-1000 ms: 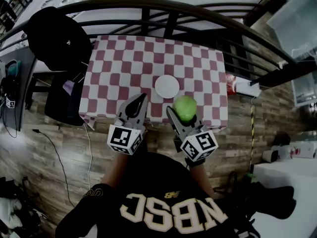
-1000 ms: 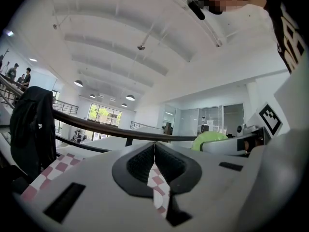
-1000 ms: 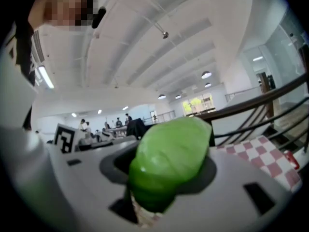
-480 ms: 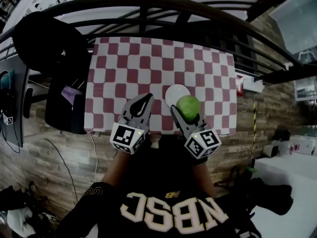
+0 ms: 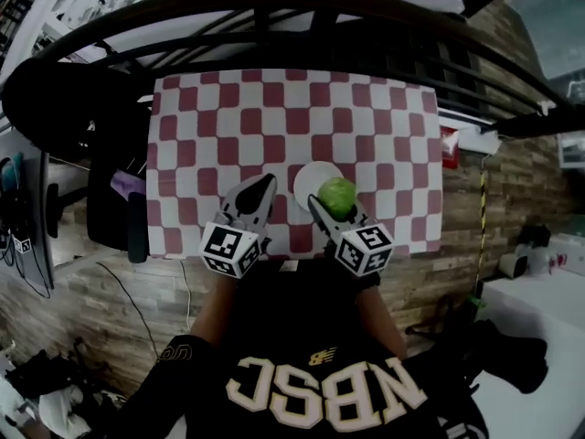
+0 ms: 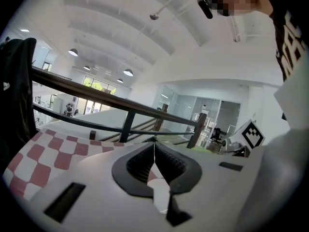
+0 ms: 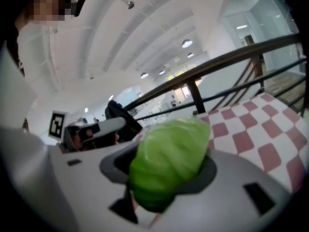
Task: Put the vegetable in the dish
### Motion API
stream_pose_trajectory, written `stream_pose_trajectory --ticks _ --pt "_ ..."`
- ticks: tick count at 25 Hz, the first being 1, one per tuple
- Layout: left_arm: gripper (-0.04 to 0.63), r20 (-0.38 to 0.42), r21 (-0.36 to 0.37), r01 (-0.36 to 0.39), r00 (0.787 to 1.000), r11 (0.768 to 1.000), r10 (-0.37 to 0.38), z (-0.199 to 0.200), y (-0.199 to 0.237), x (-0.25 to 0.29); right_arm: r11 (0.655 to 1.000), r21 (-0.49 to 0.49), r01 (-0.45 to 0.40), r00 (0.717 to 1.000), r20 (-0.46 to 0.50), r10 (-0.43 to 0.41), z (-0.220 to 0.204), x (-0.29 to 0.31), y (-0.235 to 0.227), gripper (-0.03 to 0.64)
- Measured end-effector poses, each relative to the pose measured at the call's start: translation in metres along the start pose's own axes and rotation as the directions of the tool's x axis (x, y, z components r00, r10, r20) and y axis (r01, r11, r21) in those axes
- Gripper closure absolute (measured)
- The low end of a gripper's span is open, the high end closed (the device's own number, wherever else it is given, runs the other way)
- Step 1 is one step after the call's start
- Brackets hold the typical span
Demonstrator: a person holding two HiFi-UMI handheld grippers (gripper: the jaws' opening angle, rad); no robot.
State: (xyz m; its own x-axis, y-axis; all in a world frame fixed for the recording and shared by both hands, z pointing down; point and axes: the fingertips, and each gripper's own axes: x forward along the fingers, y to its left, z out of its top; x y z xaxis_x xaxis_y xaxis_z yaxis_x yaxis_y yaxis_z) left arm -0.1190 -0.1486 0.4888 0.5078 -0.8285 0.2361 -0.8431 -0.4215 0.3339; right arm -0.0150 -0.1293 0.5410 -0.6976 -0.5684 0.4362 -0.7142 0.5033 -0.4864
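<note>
Veg in R gripper covers dish edge — rim partly hidden.

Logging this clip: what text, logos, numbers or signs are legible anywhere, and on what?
"NBSC": large pale letters on the person's black shirt, head view; further letters to their left are warped, unreadable.
Small logo above them: too small.
Pale shirt letters, left gripper view: cut off, unreadable.
Square-marker cubes: patterns only, no words.
</note>
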Motion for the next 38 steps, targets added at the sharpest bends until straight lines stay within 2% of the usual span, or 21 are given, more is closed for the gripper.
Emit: stream_pose_trajectory --ticks 2,5,8,10,11,12,14,15,16,17,19,21,24,26,29,32,33,35,38 --pt "0.572 -0.045 0.009 0.034 0.998 0.999 -0.033 -0.016 -0.002 0.012 0.998 0.055 -0.007 1.000 -0.028 0.009 -0.013 0.007 -0.015 0.403" --pt "0.571 -0.093 -0.019 0.127 0.987 0.992 -0.128 -0.041 -0.008 0.027 0.980 0.191 -0.054 0.998 -0.032 0.061 -0.033 0.015 -0.033 0.403" --pt "0.571 -0.147 -0.023 0.198 0.969 0.980 -0.199 -0.064 -0.009 0.036 0.926 0.354 -0.133 0.990 -0.002 0.143 -0.051 0.022 -0.049 0.403" --pt "0.553 -0.203 -0.035 0.260 0.944 0.965 -0.261 -0.078 -0.009 0.042 0.878 0.434 -0.203 0.978 0.042 0.205 -0.056 0.024 -0.056 0.403" --pt "0.516 -0.242 -0.049 0.318 0.916 0.947 -0.321 -0.087 -0.013 0.043 0.852 0.464 -0.243 0.969 0.068 0.239 -0.055 0.025 -0.058 0.403" --pt "0.455 -0.286 -0.067 0.393 0.873 0.917 -0.395 -0.095 -0.019 0.044 0.827 0.484 -0.285 0.957 0.095 0.274 -0.052 0.024 -0.058 0.403" --pt "0.299 -0.381 -0.066 0.534 0.768 0.843 -0.516 -0.113 -0.033 0.041 0.781 0.506 -0.365 0.929 0.139 0.344 -0.043 0.023 -0.057 0.403" --pt "0.251 -0.428 -0.039 0.586 0.722 0.809 -0.543 -0.121 -0.038 0.040 0.758 0.515 -0.401 0.913 0.157 0.376 -0.039 0.023 -0.056 0.403" --pt "0.220 -0.471 -0.003 0.625 0.688 0.781 -0.553 -0.127 -0.043 0.040 0.730 0.526 -0.435 0.896 0.172 0.410 -0.037 0.022 -0.055 0.403" --pt "0.197 -0.502 0.030 0.653 0.664 0.757 -0.553 -0.131 -0.046 0.041 0.700 0.540 -0.467 0.877 0.183 0.445 -0.036 0.022 -0.053 0.403" --pt "0.173 -0.521 0.066 0.688 0.642 0.723 -0.563 -0.133 -0.055 0.048 0.647 0.567 -0.510 0.844 0.186 0.503 -0.038 0.023 -0.048 0.403" --pt "0.142 -0.504 0.060 0.726 0.615 0.686 -0.607 -0.130 -0.071 0.054 0.627 0.564 -0.538 0.817 0.165 0.553 -0.043 0.024 -0.040 0.403" --pt "0.063 -0.517 0.061 0.788 0.550 0.612 -0.656 -0.132 -0.093 0.060 0.606 0.538 -0.586 0.772 0.143 0.619 -0.043 0.029 -0.028 0.403" --pt "0.060 -0.534 0.102 0.808 0.537 0.580 -0.653 -0.136 -0.099 0.067 0.582 0.541 -0.608 0.747 0.141 0.649 -0.044 0.030 -0.023 0.403" --pt "0.061 -0.550 0.143 0.823 0.527 0.549 -0.648 -0.141 -0.102 0.074 0.530 0.557 -0.639 0.709 0.160 0.687 -0.042 0.029 -0.016 0.403" --pt "0.067 -0.587 0.153 0.838 0.503 0.524 -0.634 -0.154 -0.100 0.075 0.497 0.567 -0.657 0.692 0.194 0.695 -0.036 0.029 -0.015 0.403" --pt "0.099 -0.591 0.153 0.838 0.502 0.524 -0.631 -0.155 -0.099 0.076 0.497 0.569 -0.655 0.695 0.196 0.692 -0.036 0.030 -0.016 0.403" --pt "0.106 -0.600 0.152 0.834 0.505 0.531 -0.621 -0.157 -0.097 0.078 0.512 0.573 -0.641 0.709 0.186 0.680 -0.037 0.031 -0.019 0.403" --pt "0.112 -0.624 0.158 0.819 0.515 0.551 -0.587 -0.164 -0.094 0.083 0.575 0.577 -0.580 0.757 0.122 0.641 -0.042 0.035 -0.025 0.402"
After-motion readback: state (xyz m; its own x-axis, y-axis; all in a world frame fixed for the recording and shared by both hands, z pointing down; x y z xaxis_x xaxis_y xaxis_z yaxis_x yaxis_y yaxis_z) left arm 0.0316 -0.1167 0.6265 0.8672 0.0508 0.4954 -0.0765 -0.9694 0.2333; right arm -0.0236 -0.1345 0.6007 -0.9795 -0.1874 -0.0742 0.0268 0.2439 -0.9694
